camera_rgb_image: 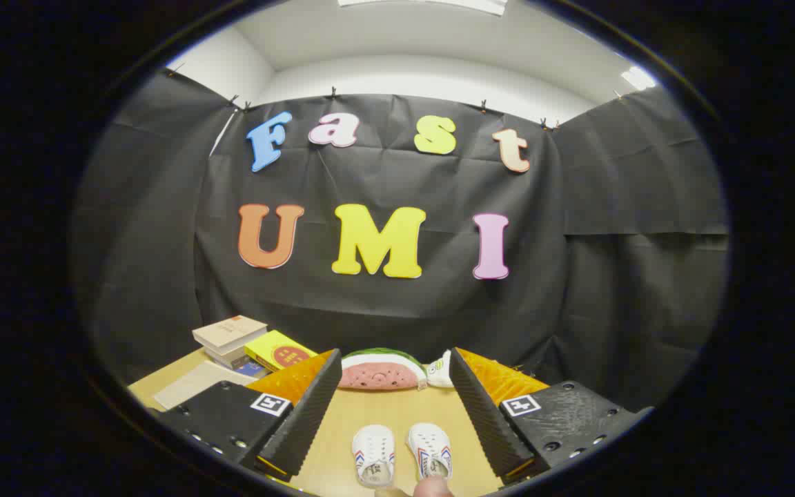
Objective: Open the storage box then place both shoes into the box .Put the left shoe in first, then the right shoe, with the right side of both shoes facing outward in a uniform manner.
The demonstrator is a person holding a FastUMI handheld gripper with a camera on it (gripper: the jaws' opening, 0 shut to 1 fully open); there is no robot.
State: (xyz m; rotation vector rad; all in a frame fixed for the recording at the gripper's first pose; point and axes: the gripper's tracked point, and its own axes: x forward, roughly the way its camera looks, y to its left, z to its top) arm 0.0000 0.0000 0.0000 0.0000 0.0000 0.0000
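Two small white shoes with red and blue side stripes stand side by side on the wooden table, toes pointing away from me. The left shoe (374,453) and the right shoe (430,449) sit between my two fingers, low down near me. My gripper (395,383) is open, its ribbed black fingers (308,414) spread wide to either side of the pair and touching neither. A fingertip of a person's hand (432,486) shows just below the right shoe.
A watermelon-slice cushion (381,370) lies at the table's far edge, beyond the fingers, with a white object (441,369) beside it. A stack of books (232,339) and a yellow book (279,350) sit at the far left, with a flat beige sheet (197,383) in front.
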